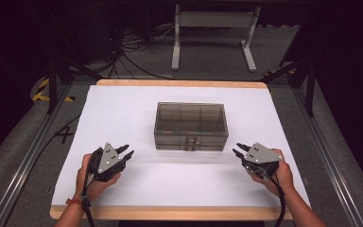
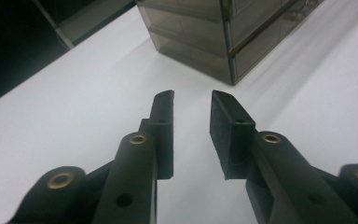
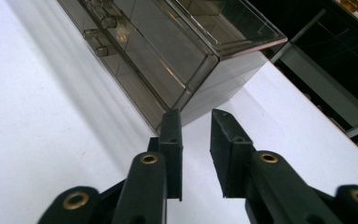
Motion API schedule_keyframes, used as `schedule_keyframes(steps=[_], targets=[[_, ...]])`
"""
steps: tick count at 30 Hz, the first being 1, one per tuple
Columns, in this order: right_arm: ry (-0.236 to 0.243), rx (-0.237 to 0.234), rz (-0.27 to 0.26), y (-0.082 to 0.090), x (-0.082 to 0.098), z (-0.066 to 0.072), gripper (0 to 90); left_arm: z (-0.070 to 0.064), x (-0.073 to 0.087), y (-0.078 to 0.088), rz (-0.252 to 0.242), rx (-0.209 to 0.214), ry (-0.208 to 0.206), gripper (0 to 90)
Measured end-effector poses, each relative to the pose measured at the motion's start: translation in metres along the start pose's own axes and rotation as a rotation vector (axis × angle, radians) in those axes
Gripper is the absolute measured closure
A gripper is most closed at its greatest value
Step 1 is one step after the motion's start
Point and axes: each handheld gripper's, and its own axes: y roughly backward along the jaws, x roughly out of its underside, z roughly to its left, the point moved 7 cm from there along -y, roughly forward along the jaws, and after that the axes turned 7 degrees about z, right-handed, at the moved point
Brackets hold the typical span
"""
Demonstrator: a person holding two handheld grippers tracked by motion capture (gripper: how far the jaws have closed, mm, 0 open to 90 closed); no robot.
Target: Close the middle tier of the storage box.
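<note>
High view: smoky clear box (image 1: pixel 191 126) sits mid-counter (image 1: pixel 123 109), long side running left to right, latches facing the person.
Left hand-held gripper (image 1: pixel 127 151): off the box's front-left corner, jaws a bit apart, nothing in them.
Right hand-held gripper (image 1: pixel 239 149): off the front-right corner, same deal, jaws parted and empty.
Who's nearer: pretty much a tie, box lies between them and slightly ahead.
Next move, probably: both close in on the short ends.
</note>
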Motion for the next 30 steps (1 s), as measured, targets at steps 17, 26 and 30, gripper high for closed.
schedule_keyframes(steps=[17, 26, 30], targets=[[-0.125, -0.031, -0.013, 0.004, 0.043, -0.006, 44.5, 0.018, 0.036, 0.0, 0.073, 0.048, 0.051, 44.6], [-0.189, -0.005, -0.008, 0.004, 0.064, -0.01, 26.4, 0.02, 0.05, 0.0, 0.104, 0.069, 0.109, 31.1], [-0.249, 0.002, 0.012, 0.005, 0.08, -0.015, 22.1, 0.025, 0.058, 0.004, 0.094, 0.056, 0.157, 22.3]])
